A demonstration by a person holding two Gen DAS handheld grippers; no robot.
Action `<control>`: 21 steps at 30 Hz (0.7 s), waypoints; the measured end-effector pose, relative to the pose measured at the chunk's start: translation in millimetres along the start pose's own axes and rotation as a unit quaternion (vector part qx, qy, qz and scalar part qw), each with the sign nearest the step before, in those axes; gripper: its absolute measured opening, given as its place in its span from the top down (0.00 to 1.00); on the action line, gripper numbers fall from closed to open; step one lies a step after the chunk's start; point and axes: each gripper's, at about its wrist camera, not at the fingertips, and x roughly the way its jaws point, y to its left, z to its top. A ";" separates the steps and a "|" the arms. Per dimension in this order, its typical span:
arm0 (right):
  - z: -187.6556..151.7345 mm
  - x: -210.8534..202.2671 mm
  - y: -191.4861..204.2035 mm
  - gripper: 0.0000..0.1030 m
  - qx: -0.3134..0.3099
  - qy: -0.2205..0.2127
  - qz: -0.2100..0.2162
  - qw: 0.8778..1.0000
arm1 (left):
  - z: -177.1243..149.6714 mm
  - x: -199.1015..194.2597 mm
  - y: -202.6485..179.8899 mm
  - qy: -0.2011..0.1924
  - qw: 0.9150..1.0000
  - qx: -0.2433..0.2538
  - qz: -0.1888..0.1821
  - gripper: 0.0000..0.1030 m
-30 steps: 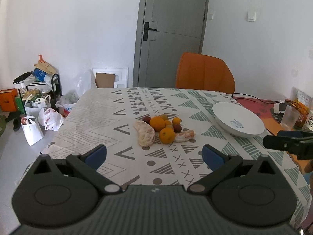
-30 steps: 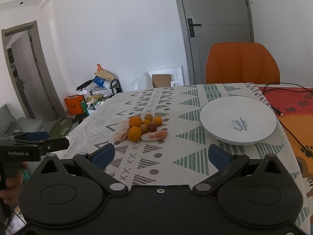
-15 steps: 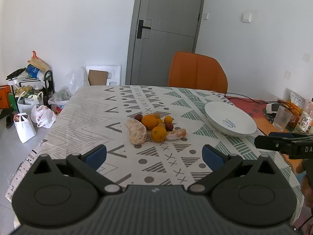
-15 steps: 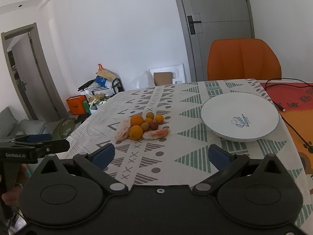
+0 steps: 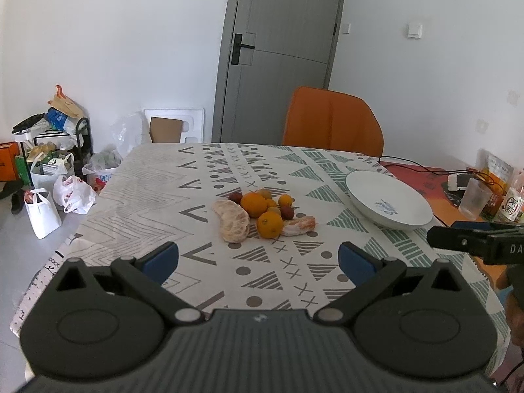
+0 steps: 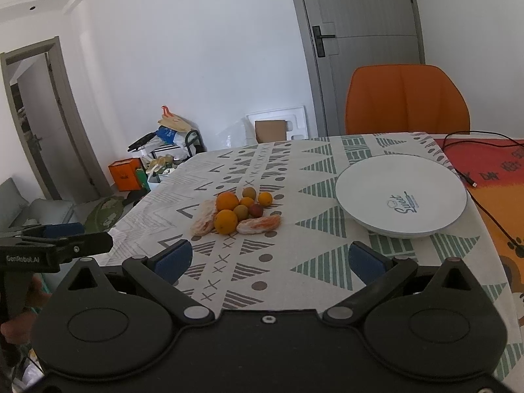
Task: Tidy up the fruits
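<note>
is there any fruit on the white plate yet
No, the white plate holds nothing in the right wrist view, and the fruit pile lies apart from it on the tablecloth.

Orange chair (image 5: 332, 121), grey door (image 5: 281, 52)

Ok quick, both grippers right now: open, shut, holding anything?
Left gripper: jaws open, holding nothing, short of the fruit pile.
Right gripper: jaws open, holding nothing, above the tablecloth.

A matt printed cloth (image 5: 157, 190) is covering the table at frame centre; the white plate (image 6: 376, 183) at right is looking glossy and smooth, the oranges (image 6: 226, 201) dimpled, the peeled segments (image 5: 234, 221) rough, fibrous.
</note>
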 end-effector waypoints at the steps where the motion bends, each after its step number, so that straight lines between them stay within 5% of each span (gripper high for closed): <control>1: 0.0 -0.6 0.1 0.00 0.000 -0.001 0.001 1.000 | 0.1 0.1 0.9 0.000 1.000 -0.002 -0.001 0.00; 21: 2.0 34.7 7.1 0.00 -0.007 0.006 -0.008 1.000 | 4.3 32.4 27.2 0.008 0.999 -0.030 0.007 0.02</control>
